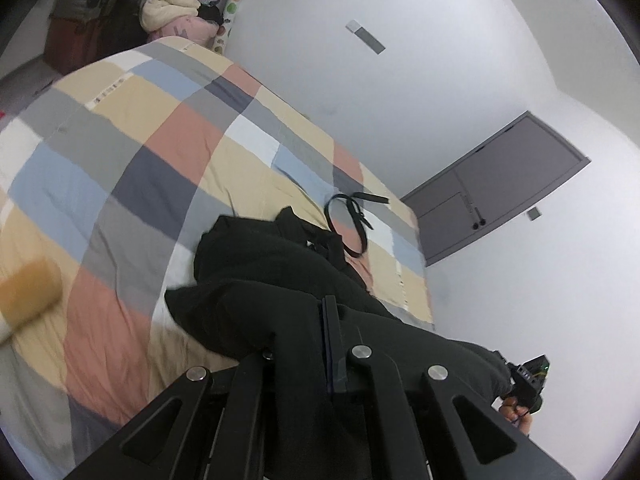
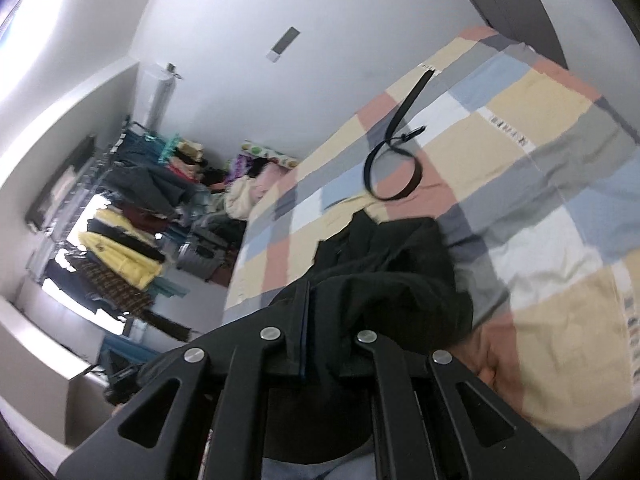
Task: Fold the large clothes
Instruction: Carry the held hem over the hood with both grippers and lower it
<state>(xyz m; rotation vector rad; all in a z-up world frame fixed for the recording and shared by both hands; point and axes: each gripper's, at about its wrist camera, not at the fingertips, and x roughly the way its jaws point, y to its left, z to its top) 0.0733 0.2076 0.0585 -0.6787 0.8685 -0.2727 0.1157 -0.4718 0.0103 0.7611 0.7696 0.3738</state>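
A large black garment hangs from both grippers and trails down onto a checked quilt on the bed. My left gripper is shut on a fold of the black cloth, which drapes over its fingers. My right gripper is shut on another part of the same garment, held above the quilt. The right gripper's body and the hand on it show at the lower right of the left wrist view.
A black belt lies looped on the quilt just beyond the garment, also in the right wrist view. A heap of clothes lies at the bed's far end. A clothes rack stands by the wall. A grey door is behind.
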